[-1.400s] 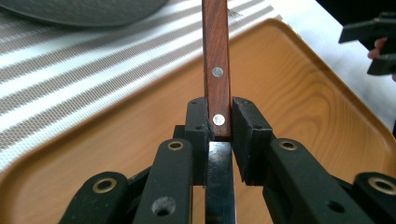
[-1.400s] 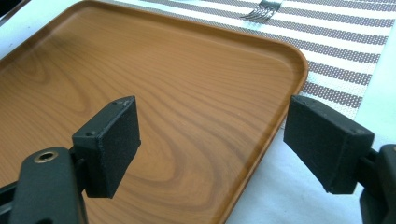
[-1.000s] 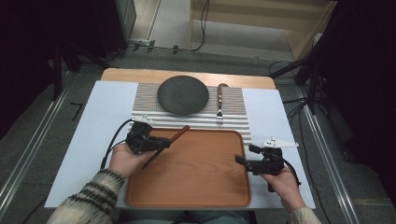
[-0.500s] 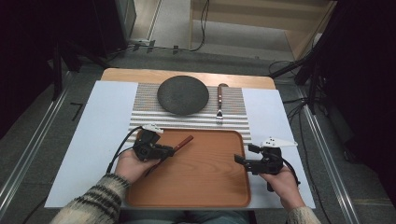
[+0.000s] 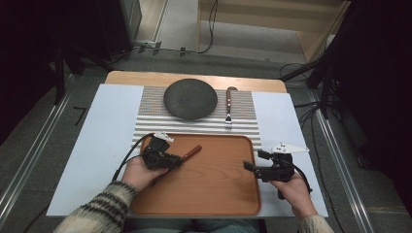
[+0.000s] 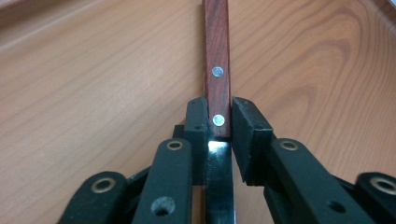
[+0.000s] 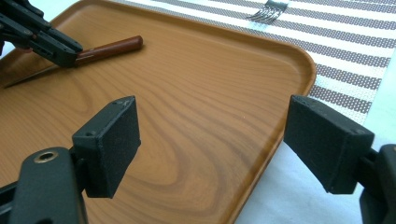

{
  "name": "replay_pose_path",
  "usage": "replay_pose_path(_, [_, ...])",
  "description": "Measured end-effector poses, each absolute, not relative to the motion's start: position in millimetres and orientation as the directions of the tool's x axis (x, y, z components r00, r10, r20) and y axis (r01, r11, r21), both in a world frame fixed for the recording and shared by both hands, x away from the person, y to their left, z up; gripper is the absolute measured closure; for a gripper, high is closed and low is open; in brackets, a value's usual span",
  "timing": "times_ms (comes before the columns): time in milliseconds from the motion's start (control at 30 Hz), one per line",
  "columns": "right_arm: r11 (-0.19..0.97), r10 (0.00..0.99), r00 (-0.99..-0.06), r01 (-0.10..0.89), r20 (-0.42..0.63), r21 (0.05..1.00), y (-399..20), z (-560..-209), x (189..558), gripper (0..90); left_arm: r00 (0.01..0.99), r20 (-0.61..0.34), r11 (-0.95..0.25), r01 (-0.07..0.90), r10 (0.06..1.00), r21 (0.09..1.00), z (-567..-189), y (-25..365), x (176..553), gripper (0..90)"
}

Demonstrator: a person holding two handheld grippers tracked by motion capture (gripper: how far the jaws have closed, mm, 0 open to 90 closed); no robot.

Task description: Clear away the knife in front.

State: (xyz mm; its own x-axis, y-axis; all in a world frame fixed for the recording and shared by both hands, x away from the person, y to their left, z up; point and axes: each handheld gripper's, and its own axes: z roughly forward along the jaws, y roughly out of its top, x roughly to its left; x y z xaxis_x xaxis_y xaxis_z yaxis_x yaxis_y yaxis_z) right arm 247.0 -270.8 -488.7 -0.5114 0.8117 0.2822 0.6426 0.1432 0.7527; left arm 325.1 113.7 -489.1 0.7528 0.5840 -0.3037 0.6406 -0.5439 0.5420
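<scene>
Now | left gripper (image 5: 179, 159) clamps knife (image 6: 218, 79) | over tray (image 5: 214, 194)

Wooden-handled knife (image 5: 187, 155) over the tray.

Its reddish-brown handle, set with two small metal rivets, reaches out past the tips of the left gripper (image 5: 176, 161), whose pads clamp it just where the handle meets the blade. The dark, shiny blade (image 6: 218, 186) runs back between the jaws, and the whole knife lies nearly level, close above the wood-grain tray (image 5: 214, 194).
</scene>
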Motion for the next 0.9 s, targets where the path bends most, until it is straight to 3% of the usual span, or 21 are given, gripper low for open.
replay_pose_path(267, [0.144, 0.812, -0.511, 0.643, 0.282, 0.752, -271, -489, 247, 16.6, 0.758, -0.321, -0.509, 0.63, 0.569, 0.586, -486, 115, 326, 49.6])
replay_pose_path(500, [0.147, 0.814, -0.509, 0.646, 0.279, 0.749, -273, -489, 245, 16.6, 0.786, -0.283, -0.511, 0.584, 0.549, 0.63, -481, 106, 329, 37.7])
replay_pose_path(900, [0.132, 0.831, -0.483, 0.654, 0.276, 0.745, -280, -491, 236, 16.6, 0.84, -0.253, -0.531, 0.507, 0.479, 0.678, -477, 79, 330, 37.1])
